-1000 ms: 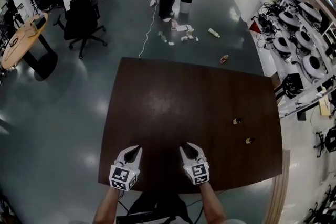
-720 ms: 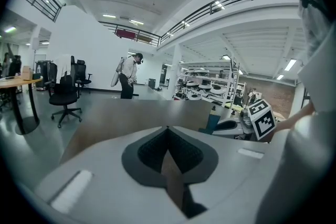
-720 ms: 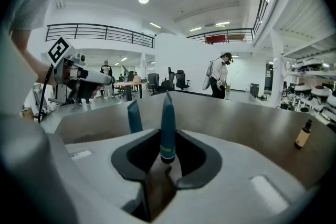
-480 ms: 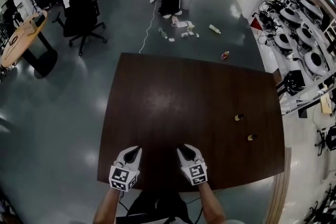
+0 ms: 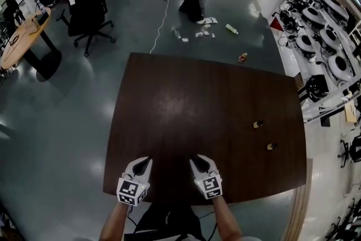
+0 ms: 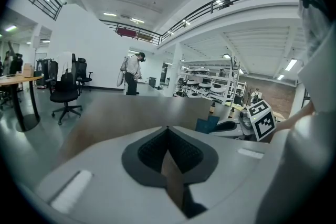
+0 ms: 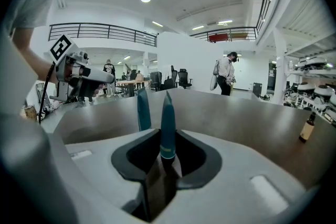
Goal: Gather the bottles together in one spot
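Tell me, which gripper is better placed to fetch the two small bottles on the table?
Right, probably. The far bottle and the near bottle stand on the table at its right side, nearer the right gripper, whose jaws are apart and empty. The left gripper is farther away.

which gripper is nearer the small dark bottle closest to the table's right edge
Right. The right gripper is at the dark wooden table's near edge, left of the small dark bottle; the left gripper is farther left.
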`<move>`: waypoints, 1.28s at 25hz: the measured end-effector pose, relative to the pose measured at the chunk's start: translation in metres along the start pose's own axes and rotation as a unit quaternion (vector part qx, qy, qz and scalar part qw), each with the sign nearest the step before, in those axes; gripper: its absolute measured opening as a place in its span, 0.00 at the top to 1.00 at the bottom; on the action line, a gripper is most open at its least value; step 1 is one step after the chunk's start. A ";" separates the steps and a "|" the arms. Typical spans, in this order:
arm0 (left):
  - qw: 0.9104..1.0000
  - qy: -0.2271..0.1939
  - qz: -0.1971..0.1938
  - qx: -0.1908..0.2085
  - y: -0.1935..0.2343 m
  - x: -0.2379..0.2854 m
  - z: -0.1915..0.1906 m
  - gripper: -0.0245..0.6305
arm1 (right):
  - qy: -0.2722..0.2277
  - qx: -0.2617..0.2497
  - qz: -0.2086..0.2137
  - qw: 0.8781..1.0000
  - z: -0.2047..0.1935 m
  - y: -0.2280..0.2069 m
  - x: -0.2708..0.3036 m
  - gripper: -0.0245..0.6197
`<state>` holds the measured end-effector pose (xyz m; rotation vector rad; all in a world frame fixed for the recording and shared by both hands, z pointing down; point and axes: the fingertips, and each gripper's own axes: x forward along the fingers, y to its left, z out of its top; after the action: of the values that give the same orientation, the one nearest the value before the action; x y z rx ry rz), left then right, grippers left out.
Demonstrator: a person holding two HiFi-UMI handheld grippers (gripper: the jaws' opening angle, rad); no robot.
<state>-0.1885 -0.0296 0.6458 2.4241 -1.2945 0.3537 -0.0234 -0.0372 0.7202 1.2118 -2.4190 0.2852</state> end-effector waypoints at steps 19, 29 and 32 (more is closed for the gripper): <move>1.000 -0.008 -0.001 0.005 0.001 -0.016 0.001 0.96 | -0.007 -0.001 -0.021 1.000 0.005 0.007 -0.007 0.73; 0.999 -0.032 -0.031 0.022 -0.024 -0.051 0.029 0.96 | -0.032 -0.006 -0.090 0.995 0.038 0.017 -0.071 0.96; 0.998 -0.040 -0.048 0.030 -0.037 -0.058 0.037 0.96 | -0.048 -0.001 -0.105 0.993 0.049 0.024 -0.093 0.96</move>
<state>-0.1877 0.0159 0.5827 2.5635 -1.2114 0.2765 -0.0068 0.0262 0.6343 1.4970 -2.3441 0.1628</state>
